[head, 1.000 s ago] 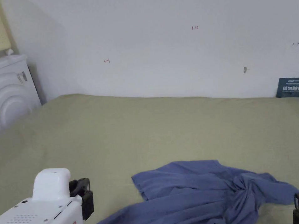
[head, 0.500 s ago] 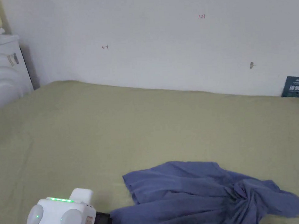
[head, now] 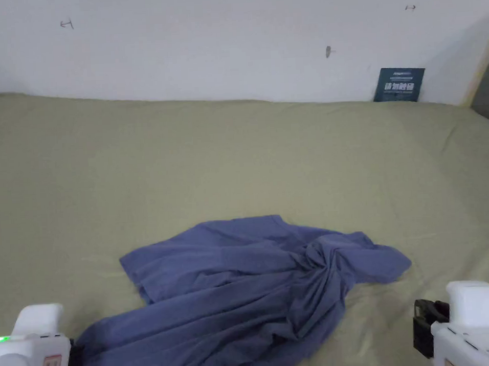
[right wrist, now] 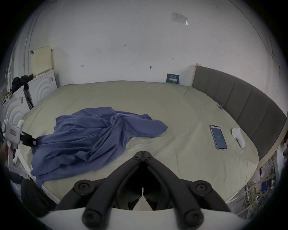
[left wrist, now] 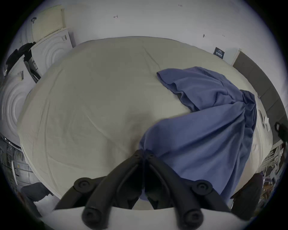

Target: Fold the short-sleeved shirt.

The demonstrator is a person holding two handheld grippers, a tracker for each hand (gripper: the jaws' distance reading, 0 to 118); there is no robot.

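A blue short-sleeved shirt (head: 244,288) is spread in a crumpled, twisted heap on the bed (head: 237,155), toward the near edge, with part of its cloth gathered into a knot-like bunch near its middle. One end of the shirt is drawn toward the near left corner of the bed, where the left hand-held gripper (left wrist: 145,153) is seen with its jaws pressed together on a corner of the cloth; in the left gripper view the fabric is pinched between the two black tips and fans out from them. The same gripper is seen in the right gripper view at the left edge, with the shirt's hem at its tip.

The right hand-held gripper (right wrist: 143,153) is held above the bare sheet near the near edge of the bed, apart from the shirt, with its jaws pressed together on nothing. In the head view its white body is seen at the lower right.

A phone (right wrist: 218,135) and a white controller (right wrist: 238,137) are laid side by side on the bed near the grey headboard (right wrist: 243,99), well apart from the shirt. A dark card (head: 398,84) is propped against the wall at the far edge.
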